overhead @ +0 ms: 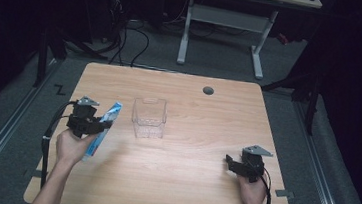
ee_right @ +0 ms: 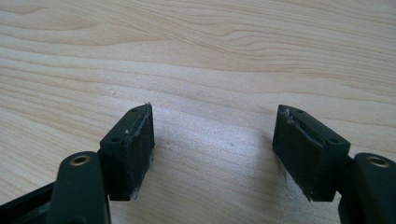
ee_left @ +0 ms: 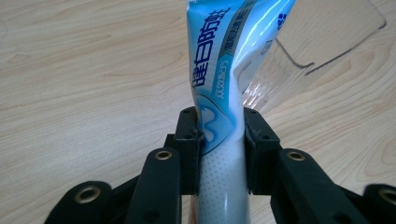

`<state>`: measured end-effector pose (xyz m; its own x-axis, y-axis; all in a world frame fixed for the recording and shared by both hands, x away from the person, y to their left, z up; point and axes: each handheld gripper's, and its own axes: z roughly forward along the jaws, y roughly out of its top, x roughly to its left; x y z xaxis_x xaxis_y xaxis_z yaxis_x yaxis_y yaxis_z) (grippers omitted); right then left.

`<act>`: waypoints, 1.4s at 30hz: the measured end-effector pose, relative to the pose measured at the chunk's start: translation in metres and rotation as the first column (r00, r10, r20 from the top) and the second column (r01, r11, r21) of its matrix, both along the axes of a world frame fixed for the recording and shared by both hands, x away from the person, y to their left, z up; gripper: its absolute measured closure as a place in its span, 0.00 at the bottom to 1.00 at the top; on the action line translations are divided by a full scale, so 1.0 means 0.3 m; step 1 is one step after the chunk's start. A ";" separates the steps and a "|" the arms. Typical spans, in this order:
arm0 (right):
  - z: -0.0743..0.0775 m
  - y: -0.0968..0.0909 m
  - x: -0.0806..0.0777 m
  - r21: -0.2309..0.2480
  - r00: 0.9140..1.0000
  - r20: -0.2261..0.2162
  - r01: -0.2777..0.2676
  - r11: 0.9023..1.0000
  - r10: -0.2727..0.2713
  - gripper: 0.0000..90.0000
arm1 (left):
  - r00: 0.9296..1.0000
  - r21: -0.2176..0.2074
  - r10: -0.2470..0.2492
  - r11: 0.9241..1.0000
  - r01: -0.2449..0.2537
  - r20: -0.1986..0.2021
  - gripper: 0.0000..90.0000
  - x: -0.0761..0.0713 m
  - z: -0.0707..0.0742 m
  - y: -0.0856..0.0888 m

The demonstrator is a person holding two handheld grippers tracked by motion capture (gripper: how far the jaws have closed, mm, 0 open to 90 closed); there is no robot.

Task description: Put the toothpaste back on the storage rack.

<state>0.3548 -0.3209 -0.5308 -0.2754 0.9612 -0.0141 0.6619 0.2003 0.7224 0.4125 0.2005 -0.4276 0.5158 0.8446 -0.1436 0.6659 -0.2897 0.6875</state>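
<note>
The left gripper (overhead: 97, 122) pinches a blue-and-white toothpaste tube (overhead: 102, 129) near the left edge of the wooden table (overhead: 202, 119). In the left gripper view its two black jaws press on either side of the tube (ee_left: 219, 107), which runs up between them (blue characters printed along its length). From above, the tube slants, its upper end pointing toward the far side of the table. A clear plastic container (overhead: 149, 117) stands open-topped just right of the tube's upper end, around the middle of the table. The right gripper (overhead: 235, 165) sits near the right edge, toward the near corner, well apart from the container. In the right gripper view its jaws stand spread wide over bare wood, nothing between them.
</note>
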 end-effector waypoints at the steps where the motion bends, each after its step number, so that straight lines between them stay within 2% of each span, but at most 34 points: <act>1: 0.000 0.000 0.000 -0.001 1.000 0.001 -0.001 1.000 0.001 0.33 | 1.000 -0.006 -0.001 1.000 0.001 0.002 0.79 0.000 0.004 -0.002; 22: 0.000 0.000 0.000 -0.001 1.000 0.000 -0.001 1.000 0.001 0.33 | 0.996 -0.073 -0.052 0.996 0.057 0.066 0.79 0.008 0.105 -0.061; 28: 0.000 0.000 0.000 -0.001 1.000 0.000 0.000 1.000 0.000 0.33 | 0.993 -0.066 -0.076 0.994 0.082 0.088 0.79 0.011 0.136 -0.091; 39: 0.000 0.000 0.000 -0.001 1.000 0.000 0.000 1.000 0.000 0.33 | 0.989 -0.094 -0.093 0.990 0.104 0.114 0.80 0.030 0.170 -0.132; 42: 0.000 0.001 0.000 0.000 1.000 0.000 0.000 1.000 0.000 0.33 | 0.989 -0.078 -0.096 0.991 0.105 0.116 0.80 0.030 0.173 -0.145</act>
<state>0.3547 -0.3207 -0.5308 -0.2754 0.9612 -0.0141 0.6621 0.2002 0.7222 0.4216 0.1569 -0.3758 0.6141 0.7751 -0.1485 0.5537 -0.2891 0.7809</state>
